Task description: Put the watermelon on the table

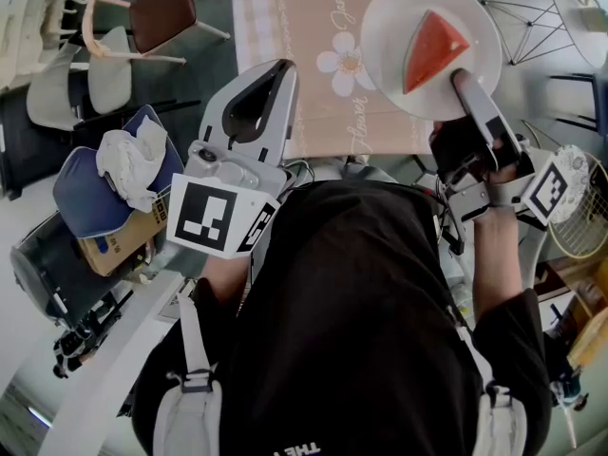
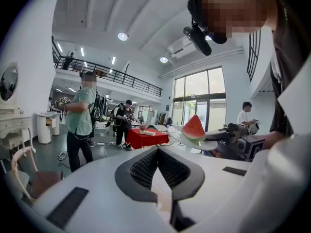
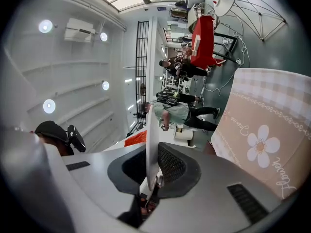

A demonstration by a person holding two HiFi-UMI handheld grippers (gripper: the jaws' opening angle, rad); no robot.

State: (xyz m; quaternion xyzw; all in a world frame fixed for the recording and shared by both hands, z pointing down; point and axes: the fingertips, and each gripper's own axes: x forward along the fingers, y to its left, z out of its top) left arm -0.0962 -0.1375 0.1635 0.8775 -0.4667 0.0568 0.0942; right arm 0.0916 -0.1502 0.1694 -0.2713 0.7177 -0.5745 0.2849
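Note:
A red wedge of watermelon [image 1: 432, 50] lies on a white plate [image 1: 389, 27] held over the near right corner of the table [image 1: 304, 55], which has a beige flowered cloth. My right gripper [image 1: 463, 79] is shut on the plate's near rim. In the right gripper view the plate [image 3: 152, 140] shows edge-on between the jaws, with the watermelon [image 3: 136, 139] behind it. My left gripper [image 1: 283, 67] hovers at the table's near edge, shut and holding nothing. In the left gripper view its jaws [image 2: 156, 150] meet at the tips, and the watermelon [image 2: 193, 128] shows on its plate [image 2: 194, 143].
Chairs [image 1: 161, 12] stand left of the table. A blue seat [image 1: 85, 198] with a cardboard box and white cloth sits at my left. A white wire-legged table [image 1: 532, 17] is at the far right. People [image 2: 80, 120] and a red-covered table [image 2: 146, 137] stand further off.

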